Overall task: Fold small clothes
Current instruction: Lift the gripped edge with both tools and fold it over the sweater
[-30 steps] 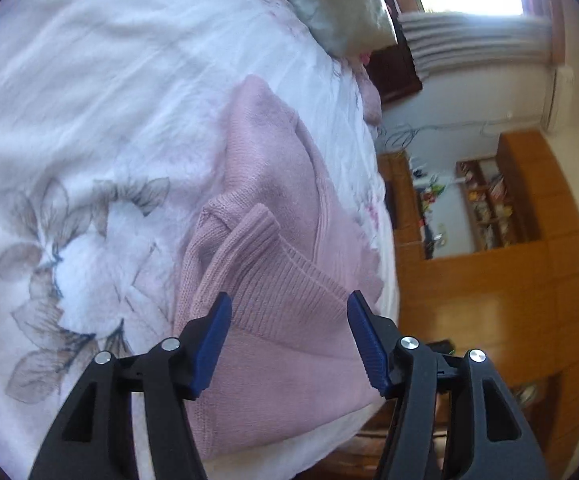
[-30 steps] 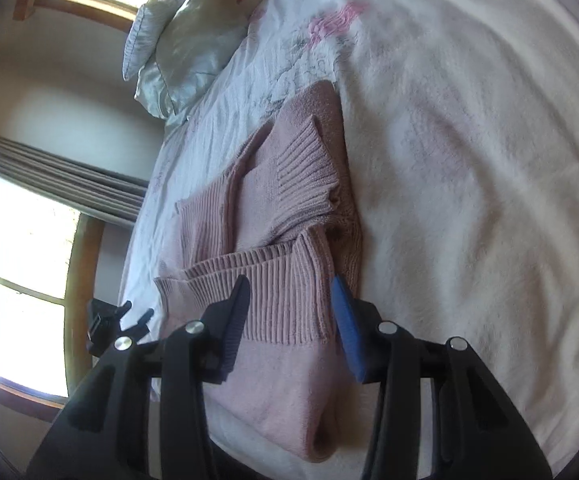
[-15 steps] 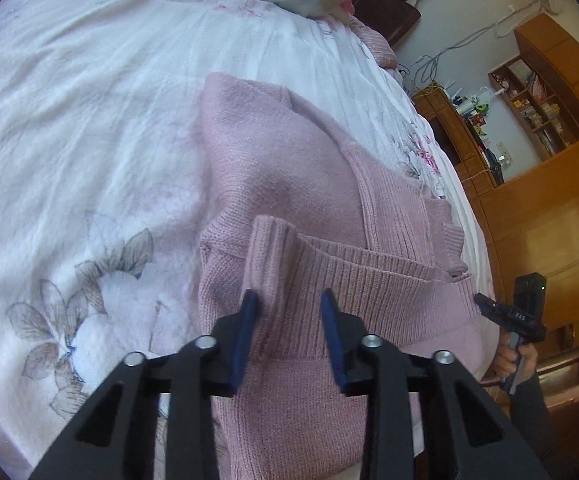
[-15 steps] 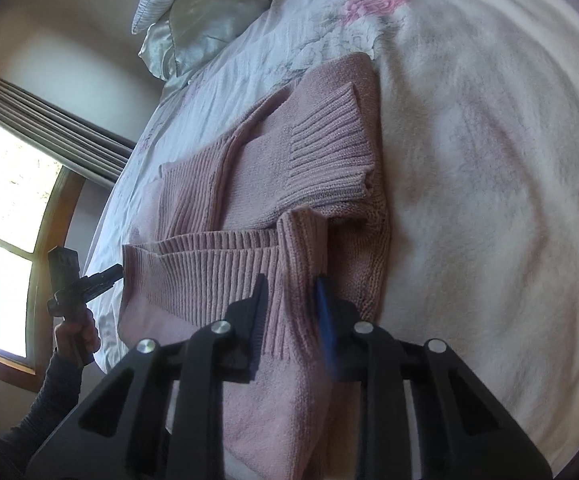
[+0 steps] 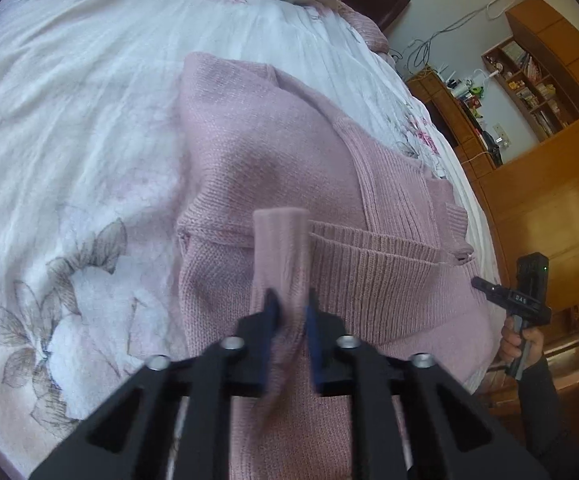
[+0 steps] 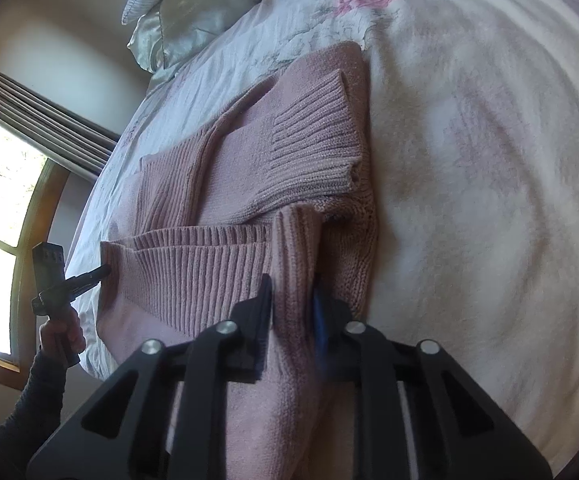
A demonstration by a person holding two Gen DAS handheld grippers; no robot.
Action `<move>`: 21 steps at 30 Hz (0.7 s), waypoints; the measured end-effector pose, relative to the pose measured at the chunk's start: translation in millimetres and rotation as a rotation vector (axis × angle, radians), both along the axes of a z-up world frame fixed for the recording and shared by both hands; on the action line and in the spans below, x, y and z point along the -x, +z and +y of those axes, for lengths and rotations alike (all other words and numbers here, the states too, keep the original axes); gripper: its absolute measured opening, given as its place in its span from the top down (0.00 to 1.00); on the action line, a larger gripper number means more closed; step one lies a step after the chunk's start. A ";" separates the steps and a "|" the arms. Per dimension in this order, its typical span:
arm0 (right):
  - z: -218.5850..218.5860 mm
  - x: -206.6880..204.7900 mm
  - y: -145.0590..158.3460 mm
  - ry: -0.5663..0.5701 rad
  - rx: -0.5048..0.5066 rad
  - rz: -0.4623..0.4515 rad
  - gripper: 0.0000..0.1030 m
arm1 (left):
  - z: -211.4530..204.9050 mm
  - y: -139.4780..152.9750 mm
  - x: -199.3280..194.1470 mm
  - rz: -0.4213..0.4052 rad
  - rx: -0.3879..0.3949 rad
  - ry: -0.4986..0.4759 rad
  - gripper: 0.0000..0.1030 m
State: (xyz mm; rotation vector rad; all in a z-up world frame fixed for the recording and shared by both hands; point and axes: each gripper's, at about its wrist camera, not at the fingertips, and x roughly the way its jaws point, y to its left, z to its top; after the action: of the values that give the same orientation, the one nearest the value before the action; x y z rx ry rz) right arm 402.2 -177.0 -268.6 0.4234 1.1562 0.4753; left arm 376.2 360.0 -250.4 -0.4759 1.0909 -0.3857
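On the white floral bedspread [image 5: 69,128] lies the pink knitted sweater [image 5: 257,152], sleeves already laid across its body; its ribbed hem [image 6: 193,268] is pinched up at both corners; the left gripper [image 5: 291,304] is closed tight on one bunched corner, the right gripper [image 6: 293,292] clamped on the other; looks like the bottom-to-top fold is starting; next call is lifting both corners together, level, and carrying them toward the collar end near the pillow [image 6: 193,12] without dragging the sleeves loose.

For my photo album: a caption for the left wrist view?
Left tongs pinch a pink sweater's ribbed hem on a floral bedspread.
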 end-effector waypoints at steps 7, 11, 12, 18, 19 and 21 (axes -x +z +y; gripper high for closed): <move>-6.5 22.0 40.2 -0.007 -0.034 -0.104 0.92 | 12.4 35.9 20.2 -0.105 0.102 0.037 0.92; -3.8 26.7 74.0 0.009 -0.047 -0.173 0.92 | 22.6 63.7 23.0 -0.157 0.156 0.053 0.92; -2.8 25.1 82.8 0.011 -0.051 -0.190 0.92 | 25.6 70.4 20.4 -0.165 0.177 0.055 0.93; 4.8 -5.5 123.2 0.001 -0.037 -0.269 0.92 | 33.4 105.7 -12.9 -0.222 0.221 0.087 0.93; 4.4 -14.6 126.3 -0.009 -0.029 -0.273 0.92 | 36.5 107.4 -21.5 -0.222 0.227 0.098 0.93; 3.5 -37.5 128.5 -0.038 -0.018 -0.263 0.92 | 44.3 108.6 -44.2 -0.207 0.250 0.126 0.93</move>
State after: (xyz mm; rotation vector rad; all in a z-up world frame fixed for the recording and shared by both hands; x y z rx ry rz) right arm 439.7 -173.5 -140.1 0.3850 0.8887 0.4928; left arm 420.4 404.3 -141.9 -0.7059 0.8109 -0.4522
